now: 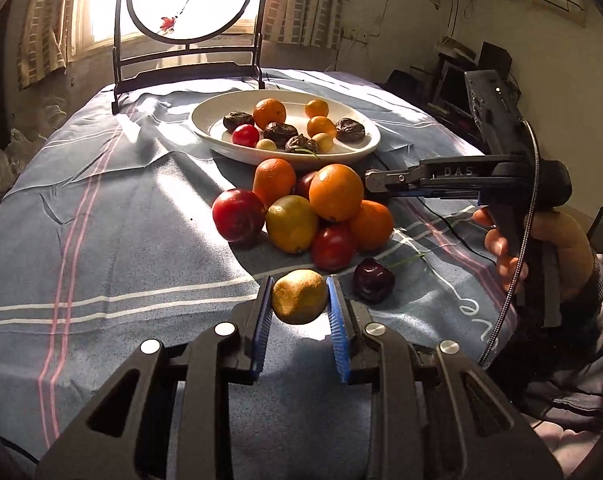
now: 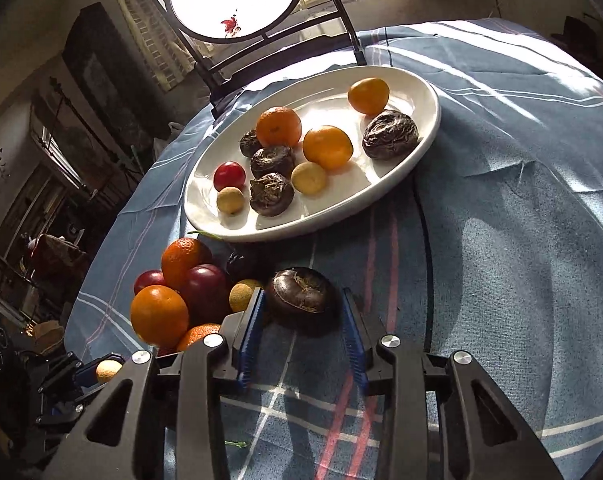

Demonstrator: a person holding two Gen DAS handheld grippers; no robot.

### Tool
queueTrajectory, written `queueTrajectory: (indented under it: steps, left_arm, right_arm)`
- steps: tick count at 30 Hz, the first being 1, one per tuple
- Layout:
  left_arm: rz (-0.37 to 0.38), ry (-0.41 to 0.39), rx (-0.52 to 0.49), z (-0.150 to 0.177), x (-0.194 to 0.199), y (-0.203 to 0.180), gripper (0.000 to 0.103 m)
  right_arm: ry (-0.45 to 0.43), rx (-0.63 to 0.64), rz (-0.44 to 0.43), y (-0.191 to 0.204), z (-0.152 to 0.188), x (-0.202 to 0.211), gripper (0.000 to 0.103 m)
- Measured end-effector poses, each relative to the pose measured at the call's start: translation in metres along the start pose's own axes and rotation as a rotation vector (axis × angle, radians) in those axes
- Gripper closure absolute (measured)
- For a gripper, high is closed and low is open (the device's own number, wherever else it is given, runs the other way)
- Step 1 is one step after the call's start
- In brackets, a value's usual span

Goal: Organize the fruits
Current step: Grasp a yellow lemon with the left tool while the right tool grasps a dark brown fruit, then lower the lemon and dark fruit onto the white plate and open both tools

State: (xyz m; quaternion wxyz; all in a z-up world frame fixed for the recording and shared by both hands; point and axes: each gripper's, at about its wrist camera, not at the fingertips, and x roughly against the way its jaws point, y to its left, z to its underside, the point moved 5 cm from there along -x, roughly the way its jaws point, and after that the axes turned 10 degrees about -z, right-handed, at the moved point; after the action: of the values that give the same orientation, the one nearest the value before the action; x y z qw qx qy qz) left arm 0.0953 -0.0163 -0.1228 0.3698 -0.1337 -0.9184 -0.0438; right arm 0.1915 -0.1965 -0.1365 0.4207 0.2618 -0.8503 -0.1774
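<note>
The left gripper [image 1: 299, 300] was closed on one small, rough-skinned yellow-tan round fruit [image 1: 299, 296], its ribbed blue pads [image 1: 261, 332] pressed to both flanks; the right gripper [image 2: 303, 312] stood with its jaws partly open around one dark brown, wrinkled, flattened fruit [image 2: 303, 298], the left pad touching, though whether the right pad gripped could not be told; just ahead of the left tongs lay one glossy dark purple plum [image 1: 373, 279] and beyond it a heap of smooth fruit [image 1: 301, 208], with four oranges, at least three red ones and one yellow-green one visible; further ahead of both tongs sat one glossy white oval ceramic plate [image 2: 425, 128] holding three small oranges, four dark wrinkled fruits, two pale tan balls and one red ball; all rested on a creased blue cloth with white and pink stripes [image 2: 521, 240].
</note>
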Motion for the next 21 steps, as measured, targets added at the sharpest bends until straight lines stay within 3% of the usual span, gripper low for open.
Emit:
queueTrajectory:
  steps: [5, 9, 15, 21]
  left_arm:
    - [-0.004, -0.018, 0.009, -0.004, 0.005, 0.003, 0.077]
    - [-0.014, -0.051, -0.003, -0.024, 0.01, 0.006, 0.077]
    - [-0.02, -0.071, -0.009, -0.09, -0.01, 0.012, 0.077]
    - [-0.048, -0.049, -0.011, -0.154, -0.07, 0.006, 0.077]
  right_arm:
    - [-0.066, 0.029, -0.054, 0.012, 0.001, 0.02, 0.066]
    - [-0.124, 0.061, -0.063, 0.018, -0.017, 0.039, 0.066]
    - [-0.159, 0.058, -0.044, 0.012, -0.07, 0.037, 0.066]
    - [-0.162, 0.018, -0.015, -0.007, -0.116, 0.004, 0.066]
